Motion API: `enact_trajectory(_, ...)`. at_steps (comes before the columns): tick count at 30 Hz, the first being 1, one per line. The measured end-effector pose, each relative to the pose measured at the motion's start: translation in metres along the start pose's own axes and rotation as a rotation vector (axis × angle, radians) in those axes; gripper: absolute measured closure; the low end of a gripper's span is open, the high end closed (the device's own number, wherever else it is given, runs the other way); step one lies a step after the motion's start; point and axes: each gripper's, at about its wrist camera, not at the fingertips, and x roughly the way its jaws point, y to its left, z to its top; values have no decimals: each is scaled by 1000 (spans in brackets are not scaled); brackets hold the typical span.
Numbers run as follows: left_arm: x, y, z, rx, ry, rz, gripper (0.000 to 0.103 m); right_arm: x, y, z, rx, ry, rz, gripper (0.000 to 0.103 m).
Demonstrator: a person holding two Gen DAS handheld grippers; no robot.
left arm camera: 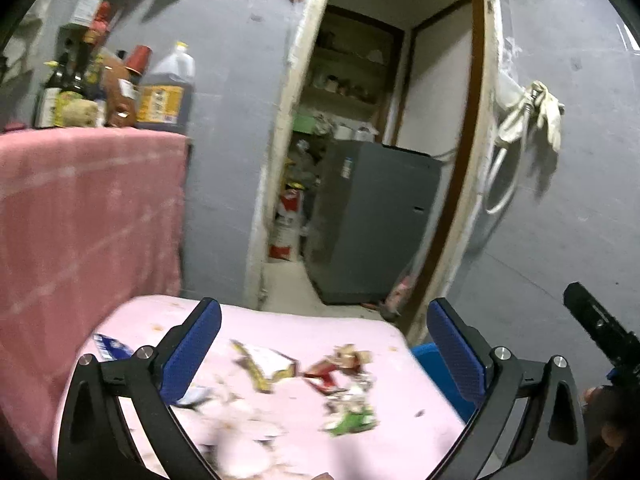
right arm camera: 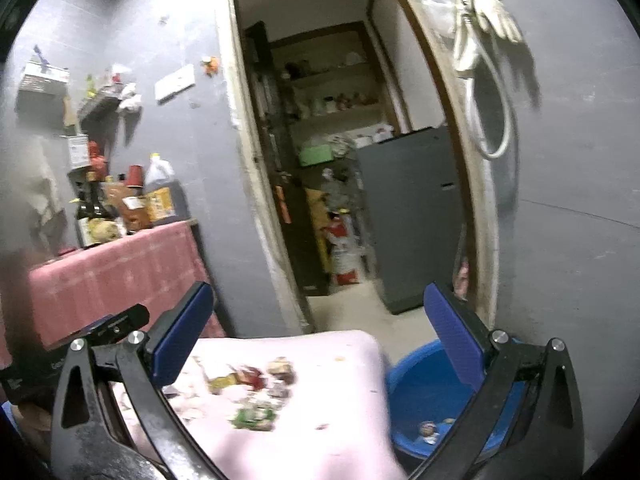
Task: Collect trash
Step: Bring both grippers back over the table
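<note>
Both grippers, left (left arm camera: 324, 354) and right (right arm camera: 318, 338), gape wide with nothing between the pads. Trash (left arm camera: 304, 376) sits scattered on the pink worktop (left arm camera: 384, 340): crumpled wrappers, yellow, red and green, pretty blurry. One small piece (right arm camera: 427, 429) lies in the blue tub (right arm camera: 424, 392) beside it.

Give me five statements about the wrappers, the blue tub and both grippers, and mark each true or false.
1. Both grippers are open and hold nothing. True: left gripper, right gripper.
2. The wrappers lie on a pink table. True.
3. The blue tub stands on the table. False: it sits lower, beside the table's right edge.
4. The tub is empty. False: a few scraps lie inside.
5. The doorway is closed by a door. False: it stands open, showing shelves and a grey cabinet.
</note>
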Motion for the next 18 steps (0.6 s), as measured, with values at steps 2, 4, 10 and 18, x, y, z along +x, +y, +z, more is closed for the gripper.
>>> enact_trajectory(2, -9, 12, -2, 4, -15, 24, 2, 2, 11, -1, -9, -7, 21, 0)
enact_trajectory(4, -18, 25, -3, 4, -31, 55, 2, 4, 24, -3, -20, -11, 46, 0)
enact_trajectory(10, -33, 56, -11, 5, -48, 131, 2, 14, 56, -14, -56, -4, 100, 0)
enact_trajectory(18, -44, 84, -30, 51, -86, 189, 2, 27, 85, -37, -102, 8, 154, 0)
